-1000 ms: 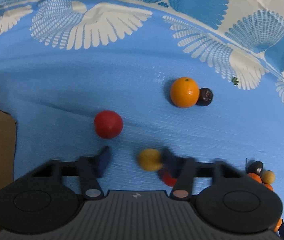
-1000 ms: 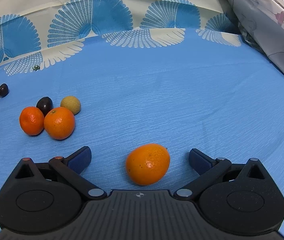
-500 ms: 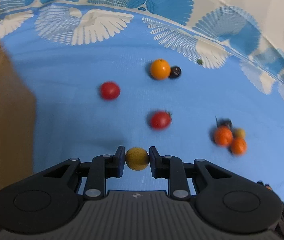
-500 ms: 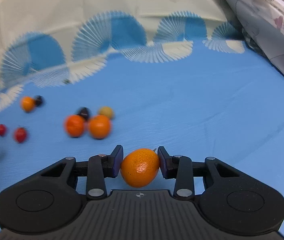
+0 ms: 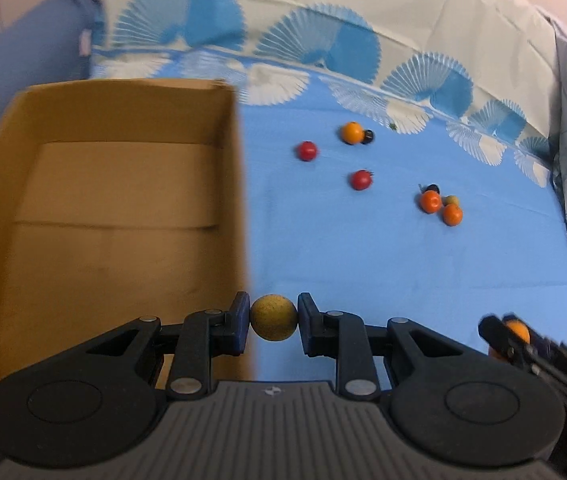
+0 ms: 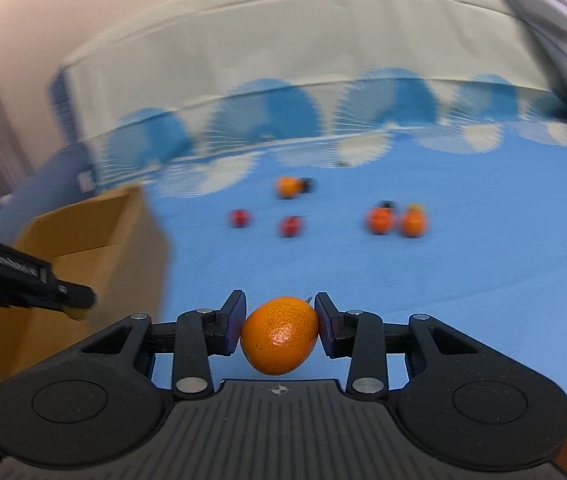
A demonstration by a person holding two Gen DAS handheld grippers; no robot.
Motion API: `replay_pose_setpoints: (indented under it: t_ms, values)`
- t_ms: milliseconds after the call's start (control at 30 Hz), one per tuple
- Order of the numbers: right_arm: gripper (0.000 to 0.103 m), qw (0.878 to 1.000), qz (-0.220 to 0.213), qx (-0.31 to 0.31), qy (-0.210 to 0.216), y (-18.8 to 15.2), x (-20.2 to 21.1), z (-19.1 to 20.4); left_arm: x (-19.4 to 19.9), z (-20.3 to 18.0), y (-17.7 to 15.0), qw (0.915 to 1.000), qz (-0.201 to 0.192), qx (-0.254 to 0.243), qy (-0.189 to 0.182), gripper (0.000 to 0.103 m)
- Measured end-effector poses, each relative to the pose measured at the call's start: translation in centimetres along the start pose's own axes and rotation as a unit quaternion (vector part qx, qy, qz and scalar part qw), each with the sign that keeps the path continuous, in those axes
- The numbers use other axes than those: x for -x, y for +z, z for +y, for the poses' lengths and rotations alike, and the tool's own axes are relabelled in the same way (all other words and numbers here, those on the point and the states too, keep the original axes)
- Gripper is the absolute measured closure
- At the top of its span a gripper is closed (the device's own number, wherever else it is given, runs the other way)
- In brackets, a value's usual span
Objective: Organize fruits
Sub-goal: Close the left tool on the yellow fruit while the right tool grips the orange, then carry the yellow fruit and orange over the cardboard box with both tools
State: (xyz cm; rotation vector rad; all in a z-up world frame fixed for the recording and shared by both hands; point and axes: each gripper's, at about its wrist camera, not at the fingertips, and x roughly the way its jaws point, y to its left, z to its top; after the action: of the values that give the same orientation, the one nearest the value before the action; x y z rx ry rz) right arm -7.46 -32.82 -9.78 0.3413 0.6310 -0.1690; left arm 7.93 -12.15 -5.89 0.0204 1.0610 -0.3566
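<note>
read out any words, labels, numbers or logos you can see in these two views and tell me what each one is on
No text here can be read.
Label strip on the left tool's side: a row of pale characters, too blurred to read.
Left tool's grey base: a small round crosshair emblem, no letters.
Right tool's grey base: the same emblem, no letters.
Cardboard box: no print visible.
Blue cloth: fan pattern only, no writing.

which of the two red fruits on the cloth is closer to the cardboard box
The red fruit beside the lone orange; the other red fruit lies farther from the cardboard box.
</note>
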Motion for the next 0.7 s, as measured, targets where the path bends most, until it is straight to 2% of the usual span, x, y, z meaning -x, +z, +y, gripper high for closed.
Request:
replay_pose_setpoints:
  t_ms: [200, 367, 500, 700]
  values:
    - [0.064, 0.997, 0.019, 0.031, 0.074, -1.6, 3.4, 8.2, 5.8, 6.0, -5.3, 0.9993, -0.01, 0.025, 0.025, 0.075]
    - [0.064, 0.992, 0.03, 0.062, 0.107, -3.9, 6.3, 13.3, 9.8, 10.1, -9.3, 0.9976, -0.031, 0.052, 0.032, 0.075]
    - [0.063, 0.99, 0.023, 0.074, 0.117, -4.5, 8.2, 15.3, 12.7, 12.0, -11.3, 0.9955, -0.059, 0.067, 0.031, 0.075]
    - [0.063, 0.99, 0.013, 0.081, 0.117, -4.6, 9.5, 15.5, 14.4, 12.2, -11.6, 0.9931, -0.082, 0.077, 0.031, 0.075]
